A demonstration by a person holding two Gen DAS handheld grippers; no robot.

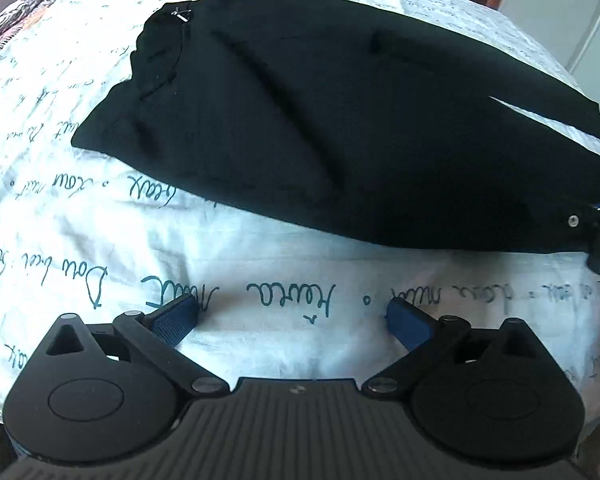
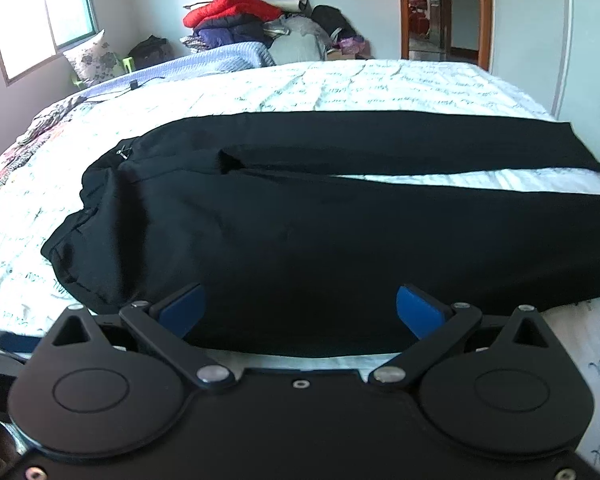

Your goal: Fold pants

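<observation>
Pants [image 2: 300,240] lie flat on the bed [image 2: 380,80], black, waistband at 9 o'clock in both views, legs running out toward 3 o'clock. Legs are split in a narrow V with a strip of bedsheet [image 1: 260,280] showing between them past the crotch, so the lengthwise fold isn't done yet, as far as I can judge. Left claw [image 1: 292,316] is spread wide, holding nothing, hovering over bare sheet just short of the near edge of the pants. Right claw [image 2: 298,308] is also spread and empty, its fingers over the near leg's edge; can't tell if the pads touch the cloth. In the left view the right claw's tip shows at 3 o'clock, against the near hem of the fabric. Suggested approach: pinch the near edge at two well-separated spots, one by the waistband, one down the leg, grabbing only the near leg's layers. Lift low, carry both ends at the same pace over to the far leg, match outer seams, then lay down. Risk: uneven pull skews the waistband; slack cloth bunches at the crotch.
</observation>
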